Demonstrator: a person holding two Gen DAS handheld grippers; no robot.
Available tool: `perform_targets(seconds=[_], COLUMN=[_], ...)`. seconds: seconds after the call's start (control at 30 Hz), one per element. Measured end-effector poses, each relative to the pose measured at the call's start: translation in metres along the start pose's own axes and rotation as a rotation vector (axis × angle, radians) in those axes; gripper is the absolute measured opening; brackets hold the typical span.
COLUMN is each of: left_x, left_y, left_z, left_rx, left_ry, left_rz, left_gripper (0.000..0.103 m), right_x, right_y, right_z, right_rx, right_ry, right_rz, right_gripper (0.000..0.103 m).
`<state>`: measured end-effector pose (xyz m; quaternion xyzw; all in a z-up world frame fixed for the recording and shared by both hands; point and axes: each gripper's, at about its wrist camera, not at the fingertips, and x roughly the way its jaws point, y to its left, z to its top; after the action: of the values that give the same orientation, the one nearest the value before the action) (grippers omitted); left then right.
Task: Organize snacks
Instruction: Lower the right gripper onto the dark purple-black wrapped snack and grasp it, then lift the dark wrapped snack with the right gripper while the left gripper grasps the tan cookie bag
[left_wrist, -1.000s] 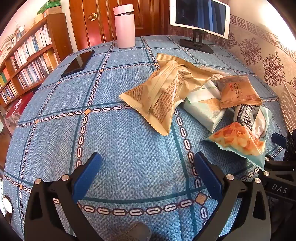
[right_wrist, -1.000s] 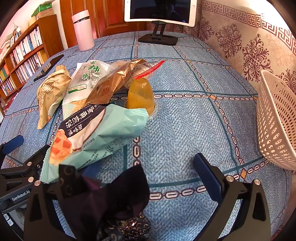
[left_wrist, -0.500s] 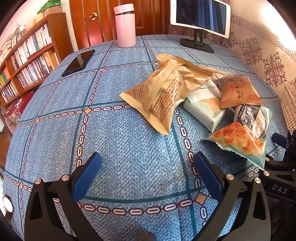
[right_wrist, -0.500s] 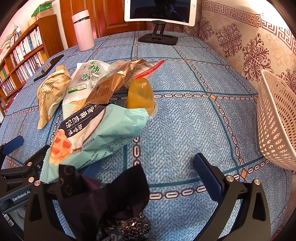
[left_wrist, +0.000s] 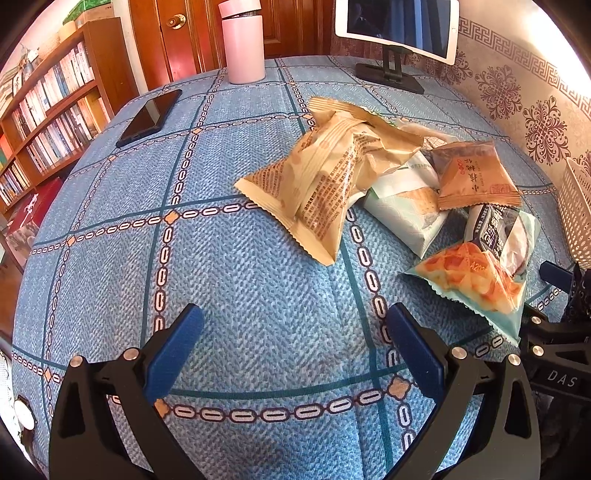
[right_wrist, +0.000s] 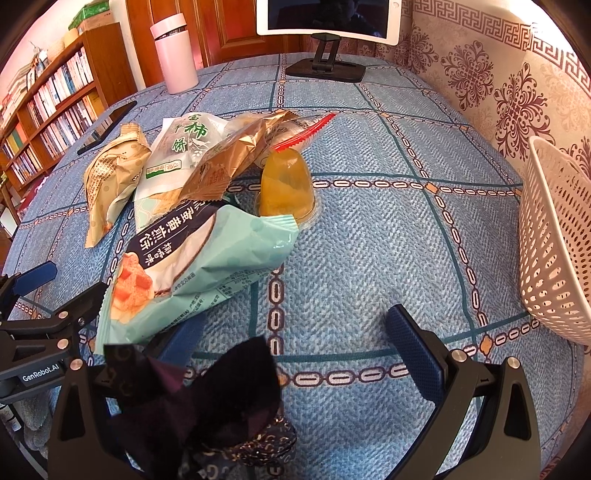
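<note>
Your left gripper (left_wrist: 291, 332) hangs low in its frame with its jaws spread wide over bare tablecloth (left_wrist: 221, 280), holding nothing; it looks parked clear of the snack pile (left_wrist: 354, 181), which lies right of centre in that view. Your right gripper (right_wrist: 295, 336) also stands wide apart, grasping nothing that shows. The teal cracker bag (right_wrist: 199, 266) lies just ahead of its left finger and likely covers that fingertip, so contact there cannot be judged. The white basket (right_wrist: 554, 236), cut off at the right edge, is probably where the snacks belong, and its inside is hidden. An orange jelly cup (right_wrist: 286, 188) stands upright beside the pile. A dark wrapper (right_wrist: 192, 406) at the lower left blocks that corner, and what holds it is unclear.
</note>
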<state>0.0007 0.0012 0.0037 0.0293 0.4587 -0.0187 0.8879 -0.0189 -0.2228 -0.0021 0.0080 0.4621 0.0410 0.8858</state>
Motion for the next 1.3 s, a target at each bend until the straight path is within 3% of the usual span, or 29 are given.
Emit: perform_targets(seconds=[0.3,0.5,0.87,0.9,1.13,1.3], left_x=[-0.017,-0.028,-0.031,-0.031,-0.029,-0.026], left_y=[0.005,0.010,0.008,0.008,0.006,0.008], left_z=[0.000,0.004,0.009,0.009,0.007,0.008], left_rx=[-0.003,-0.010,-0.008,-0.007,-0.007,-0.010], left_ry=[-0.041,-0.071,-0.081,-0.079,-0.073,-0.069], left_rz=[0.026,0.033,0.031,0.030,0.029,0.036], left_gripper=[0.101,0.101,0.101,0.101,0.101,0.101], right_x=[-0.025,-0.045,-0.071,-0.072,-0.051,-0.047], right_y=[-0.007,-0.013,-0.024,-0.022,-0.010,-0.015], right_z=[-0.018,-0.025,-0.050,-0.051,-0.056,-0.056], right_rx=[0.010,0.001,-0.023,-0.036,-0.078,-0.045], right_ry=[-0.048,-0.110,-0.139,-0.139,-0.055,-0.046], right_rz=[0.092,0.123,0.166,0.164,0.179,0.182], right_gripper=[0.098,0.098,0.098,0.095,0.049,0.034])
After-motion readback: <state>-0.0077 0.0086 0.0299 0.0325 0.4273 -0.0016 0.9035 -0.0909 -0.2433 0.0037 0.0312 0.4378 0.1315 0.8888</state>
